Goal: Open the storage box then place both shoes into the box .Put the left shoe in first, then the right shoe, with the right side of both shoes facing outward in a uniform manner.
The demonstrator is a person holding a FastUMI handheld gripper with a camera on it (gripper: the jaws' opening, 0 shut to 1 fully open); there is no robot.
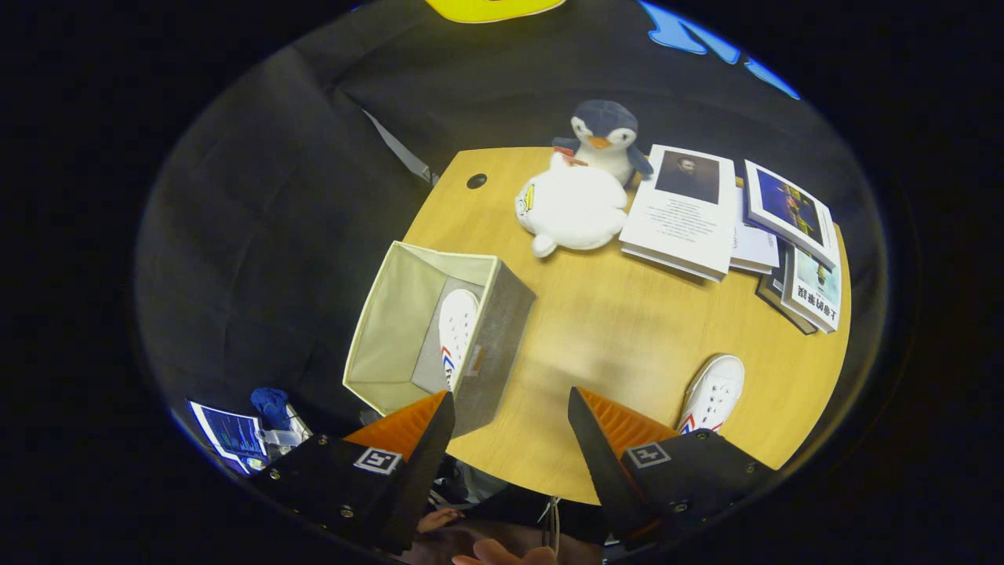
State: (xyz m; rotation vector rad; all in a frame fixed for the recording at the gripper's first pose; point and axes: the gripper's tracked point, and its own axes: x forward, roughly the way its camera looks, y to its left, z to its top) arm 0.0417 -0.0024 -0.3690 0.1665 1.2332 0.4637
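Note:
A grey fabric storage box (502,329) with a cream lining stands open at the wooden table's near left side. One white shoe (457,326) lies inside it against the right wall. The other white shoe (714,392) rests on the table (612,329) to the right, just beyond my right finger. My gripper (511,408) hovers high over the table's near edge, open, with nothing between its fingers. The box sits just ahead of the left finger.
A white plush toy (572,205) and a penguin plush (604,137) sit at the table's far side. Several books (686,210) and booklets (788,208) lie at the far right. A hand (502,553) shows below the fingers. A screen (227,435) stands low beside the left finger.

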